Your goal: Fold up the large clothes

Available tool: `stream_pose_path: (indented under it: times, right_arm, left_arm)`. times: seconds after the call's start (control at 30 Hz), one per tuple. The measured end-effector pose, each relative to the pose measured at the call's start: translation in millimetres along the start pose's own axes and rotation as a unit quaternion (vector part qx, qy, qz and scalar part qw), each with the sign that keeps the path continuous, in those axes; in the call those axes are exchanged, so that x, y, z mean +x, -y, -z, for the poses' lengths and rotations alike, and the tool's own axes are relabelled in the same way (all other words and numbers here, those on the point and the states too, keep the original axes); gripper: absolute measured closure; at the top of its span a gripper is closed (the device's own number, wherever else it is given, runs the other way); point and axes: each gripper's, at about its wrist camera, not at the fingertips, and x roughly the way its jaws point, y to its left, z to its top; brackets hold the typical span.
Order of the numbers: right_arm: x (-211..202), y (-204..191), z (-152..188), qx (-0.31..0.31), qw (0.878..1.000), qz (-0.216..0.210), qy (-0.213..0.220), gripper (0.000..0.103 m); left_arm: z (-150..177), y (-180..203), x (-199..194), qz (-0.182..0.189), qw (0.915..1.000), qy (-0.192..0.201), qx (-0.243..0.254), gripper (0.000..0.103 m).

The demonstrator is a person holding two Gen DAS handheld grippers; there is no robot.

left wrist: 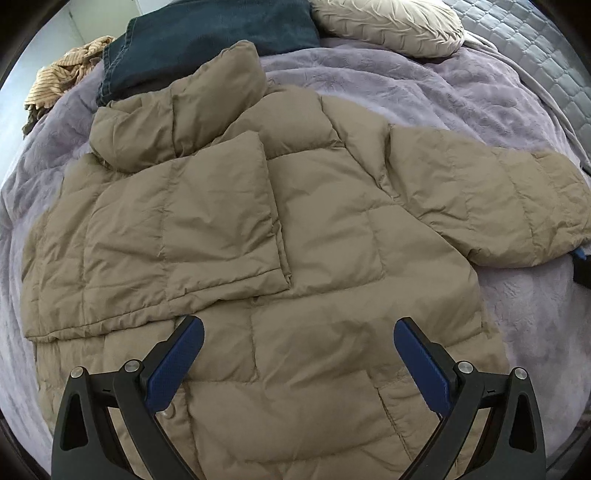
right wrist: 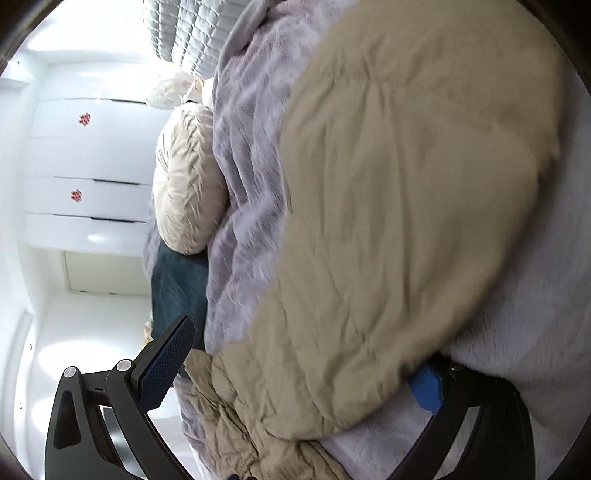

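A tan puffer jacket [left wrist: 325, 229] lies spread on a lavender blanket [left wrist: 369, 85] on the bed. One sleeve [left wrist: 207, 221] is folded across its body, and the other sleeve [left wrist: 498, 206] stretches out to the right. My left gripper [left wrist: 299, 326] hovers open over the jacket's lower part and holds nothing. In the right wrist view, which is rolled sideways and blurred, the outstretched sleeve [right wrist: 406, 203] lies between the wide jaws of my right gripper [right wrist: 303, 350]. One blue pad [right wrist: 424, 384] sits under the sleeve's end and the other pad [right wrist: 170, 354] stands free.
At the head of the bed lie a dark teal garment [left wrist: 207, 37], a beige pillow [left wrist: 388, 26] and a striped tan cloth [left wrist: 62, 81]. The grey quilted mattress [left wrist: 546, 55] shows at the right. White cupboard doors [right wrist: 85, 166] stand beyond the bed.
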Motion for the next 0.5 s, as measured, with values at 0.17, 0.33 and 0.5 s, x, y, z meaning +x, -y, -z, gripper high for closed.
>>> stream_pose_path:
  times: [0.17,0.33,0.5]
  right_arm:
    - [6,0,-7,0.011,0.999,0.030,-0.009,0.026]
    - [8,4,-11,0.024,0.998,0.051,-0.021,0.085]
    - [4,-49,4,-0.097,0.992,0.085,-0.003,0.087]
  left_arm:
    - [0,3,-3,-0.002,0.9999,0.011,0.001,0.000]
    - [-2,-1,-9,-0.007,0.9999,0.014,-0.003,0.000]
    - [1,-18,-15,-0.019,0.9996,0.017,-0.010,0.000]
